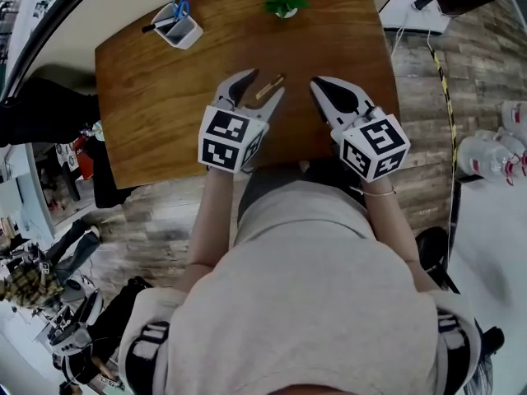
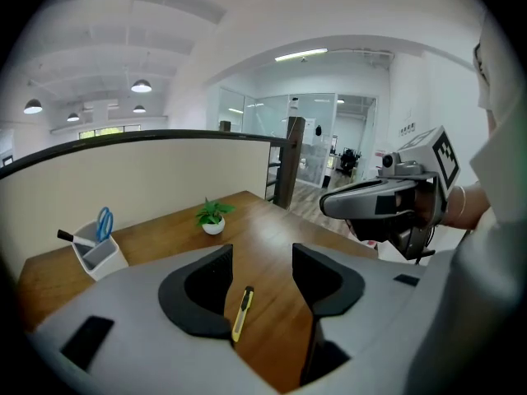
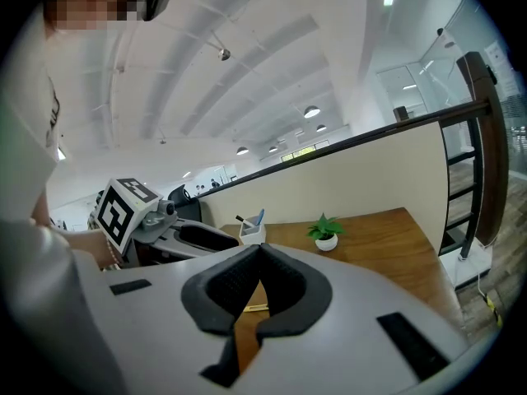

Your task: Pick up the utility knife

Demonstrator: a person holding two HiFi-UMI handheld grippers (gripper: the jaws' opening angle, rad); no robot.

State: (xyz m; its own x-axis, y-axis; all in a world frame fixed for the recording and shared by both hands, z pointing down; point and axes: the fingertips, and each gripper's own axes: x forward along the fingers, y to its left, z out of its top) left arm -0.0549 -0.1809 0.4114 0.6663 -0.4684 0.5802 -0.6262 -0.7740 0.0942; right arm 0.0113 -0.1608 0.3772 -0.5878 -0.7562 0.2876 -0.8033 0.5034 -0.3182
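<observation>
- Wooden table, seen from the head view, carries the yellow utility knife. It lies flat near the front edge, just at the tips of the left gripper.
- The left gripper view adds more. Its jaws are spread wide, and the knife lies on the tabletop in the gap, nearer the left-hand pad, which hides its near end.
- The right gripper has its jaws pressed together at the tips with nothing between them, which is plain only in its own view.
- The head view places it beside the knife, apart from it.
- At the far edge stand a small potted plant and a white pen holder with blue scissors — all three views show them.
</observation>
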